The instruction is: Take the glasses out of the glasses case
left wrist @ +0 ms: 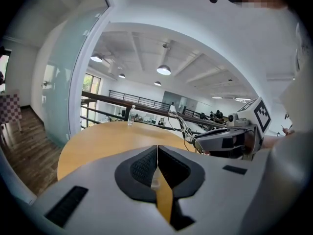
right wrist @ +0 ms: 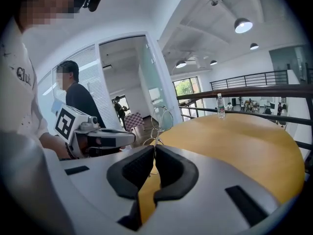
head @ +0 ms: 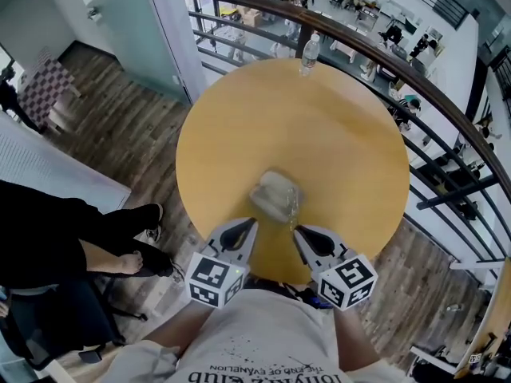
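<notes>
- Pale translucent glasses case (head: 275, 195): flat on round yellow wooden worktop (head: 335, 134), near front edge. Open surface beyond.
- Clear plastic water bottle (head: 310, 52): at far rim. Dark curved railing (head: 447, 110) close behind.
- Left claw (head: 251, 225): pads pressed together on pale sliver of case edge.
- Right claw (head: 299, 233): pinches thin wire-framed glasses (right wrist: 159, 114), upright, beside case. Lenses clear in right gripper view; faint wire only in head view.

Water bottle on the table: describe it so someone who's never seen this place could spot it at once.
Find the round wooden table beside the curved railing. At its far edge stands a clear plastic water bottle. It is the only upright thing on it; the pale glasses case lies low at the near edge.
</notes>
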A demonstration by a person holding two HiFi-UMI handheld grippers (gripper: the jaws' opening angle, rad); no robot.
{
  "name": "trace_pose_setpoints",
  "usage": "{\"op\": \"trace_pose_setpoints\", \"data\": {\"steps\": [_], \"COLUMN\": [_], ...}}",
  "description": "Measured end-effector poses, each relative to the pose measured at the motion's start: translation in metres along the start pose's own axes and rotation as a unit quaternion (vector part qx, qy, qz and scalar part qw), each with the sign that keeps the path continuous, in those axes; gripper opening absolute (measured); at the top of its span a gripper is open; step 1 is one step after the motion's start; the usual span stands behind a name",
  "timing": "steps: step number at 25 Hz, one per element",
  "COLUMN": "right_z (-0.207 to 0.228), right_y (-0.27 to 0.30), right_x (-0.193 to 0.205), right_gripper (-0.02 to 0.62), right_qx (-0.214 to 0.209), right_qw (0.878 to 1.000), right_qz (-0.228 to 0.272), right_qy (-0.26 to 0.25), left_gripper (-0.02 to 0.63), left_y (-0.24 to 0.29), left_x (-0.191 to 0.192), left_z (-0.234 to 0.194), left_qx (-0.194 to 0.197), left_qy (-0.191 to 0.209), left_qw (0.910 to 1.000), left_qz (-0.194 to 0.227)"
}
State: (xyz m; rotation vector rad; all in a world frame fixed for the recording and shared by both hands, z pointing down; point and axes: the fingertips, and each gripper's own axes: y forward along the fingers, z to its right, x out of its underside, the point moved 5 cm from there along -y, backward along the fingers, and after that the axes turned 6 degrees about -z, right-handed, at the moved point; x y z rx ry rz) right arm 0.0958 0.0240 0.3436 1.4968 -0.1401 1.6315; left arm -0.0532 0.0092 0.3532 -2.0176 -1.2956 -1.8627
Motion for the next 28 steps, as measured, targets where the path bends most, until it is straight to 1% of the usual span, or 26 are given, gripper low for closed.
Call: {"op": "trace_pose_setpoints", "data": {"steps": [7,14,22,28], "right_z": [-0.0013,-0.0071,-0.0032,-0.0037], "right_y": [0.0062,0.0065,0.0052,0.0005], "right_x": [-0.0048,-0.0055,-0.0034,-0.0093], "right_gripper": [0.034,0.034,0.034,0.034], "right_qx": [0.007,0.004,0.006,0.003], "right_qw": [1.000,1.000,1.000,1.000], "right_qz": [0.003,0.005,0.007,0.006], "right_qy": [-0.005,-0.008,-0.005,-0.009], "left_gripper": [0.025,0.025,0.025,0.025], "left_y": [-0.0017,-0.0050,-0.0040,-0.0052], "left_x": [0.0004,0.0000,0.0020,-0.0038], "left_z": [-0.0041,-0.0021,-0.0013,0.0032], "left_qx": [0.003,0.004,0.005,0.006], "left_qy": [-0.001,0.001,0.003,0.005], "left_qw": [1.0000,1.0000,1.0000,1.0000], "left_qz": [0.002,0.003,0.003,0.002]}}
